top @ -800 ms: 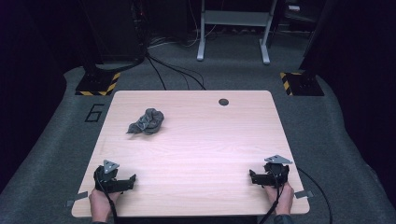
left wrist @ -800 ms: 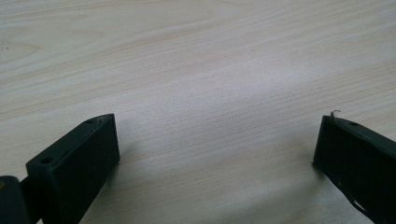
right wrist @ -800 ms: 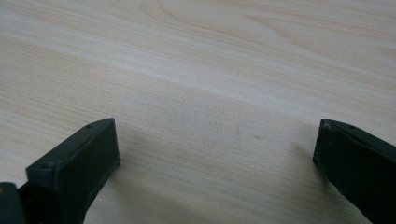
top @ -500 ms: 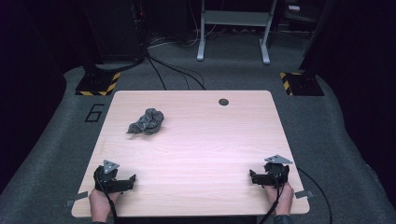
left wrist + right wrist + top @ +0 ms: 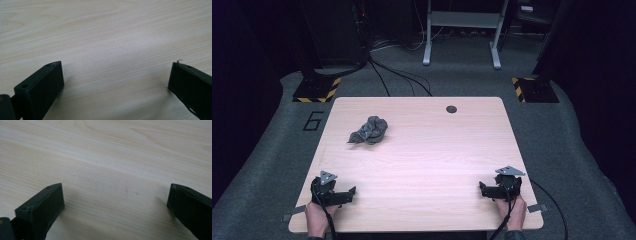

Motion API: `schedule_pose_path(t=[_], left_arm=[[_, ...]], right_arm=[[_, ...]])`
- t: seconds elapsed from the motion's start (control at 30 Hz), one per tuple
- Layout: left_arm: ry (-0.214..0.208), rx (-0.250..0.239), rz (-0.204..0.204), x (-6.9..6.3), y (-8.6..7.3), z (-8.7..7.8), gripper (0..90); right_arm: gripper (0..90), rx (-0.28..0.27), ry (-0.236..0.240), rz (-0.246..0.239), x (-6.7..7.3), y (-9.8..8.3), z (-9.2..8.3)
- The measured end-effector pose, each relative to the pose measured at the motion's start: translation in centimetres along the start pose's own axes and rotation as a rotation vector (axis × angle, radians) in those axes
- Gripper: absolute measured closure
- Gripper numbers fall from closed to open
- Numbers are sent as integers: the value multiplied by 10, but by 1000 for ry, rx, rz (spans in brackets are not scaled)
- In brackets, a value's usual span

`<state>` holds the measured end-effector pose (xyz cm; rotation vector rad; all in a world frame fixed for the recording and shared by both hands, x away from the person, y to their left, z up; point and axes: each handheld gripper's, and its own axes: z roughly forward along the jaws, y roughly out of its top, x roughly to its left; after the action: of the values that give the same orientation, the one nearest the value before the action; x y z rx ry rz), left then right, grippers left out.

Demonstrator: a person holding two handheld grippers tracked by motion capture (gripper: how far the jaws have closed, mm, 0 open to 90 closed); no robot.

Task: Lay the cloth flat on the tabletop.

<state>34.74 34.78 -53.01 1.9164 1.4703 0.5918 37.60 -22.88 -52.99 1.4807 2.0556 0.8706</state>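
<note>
The left gripper [image 5: 343, 192] and right gripper [image 5: 486, 189] are rested on the near bench [image 5: 432, 150] edge, fingers spread wide and empty, well apart from the crumpled grey cloth [image 5: 369, 130].

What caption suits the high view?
Two open tools, left and right, rest near a table's front edge; a crumpled grey cloth lies beyond.
</note>
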Motion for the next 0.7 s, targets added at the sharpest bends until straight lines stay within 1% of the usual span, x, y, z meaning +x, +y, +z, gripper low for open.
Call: schedule_pose_path(t=[0.07,0.1,0.13,0.2,0.3,0.33,0.37,0.47,0.5,0.53,0.57,0.6,0.63,0.67,0.7], left_arm=[[-4,-3,-16,3,2,-1,0],[-11,4,-17,6,5,-1,0],[-12,-3,-22,6,6,-1,0],[-14,-3,-14,6,11,0,0],[-35,9,-1,6,20,2,0],[-33,3,5,5,23,3,0],[-43,4,10,5,27,3,0],[-49,4,28,4,37,5,0],[-54,4,33,4,41,6,0],[-56,0,32,4,44,7,0],[-70,8,34,4,47,8,0],[-75,4,35,4,51,9,0],[-75,4,35,4,51,9,0],[-72,2,41,3,56,10,0],[-78,4,56,3,63,11,0]], right_arm=[[5,-1,-1,0,0,0,0],[6,-1,-1,1,0,0,0],[8,-1,-2,2,0,0,0],[9,-1,-3,3,0,0,0],[10,-1,-3,3,0,0,0],[10,-2,-2,3,0,0,0],[10,-1,-2,3,0,0,0],[14,-2,-2,2,0,0,0],[14,-1,-3,8,0,0,0],[15,-6,-1,13,1,0,0],[16,-6,-2,15,1,0,0],[16,-5,-2,14,1,0,0],[16,-5,-2,14,1,0,0],[16,-4,-3,12,1,0,0],[17,-6,-4,14,1,0,0]])
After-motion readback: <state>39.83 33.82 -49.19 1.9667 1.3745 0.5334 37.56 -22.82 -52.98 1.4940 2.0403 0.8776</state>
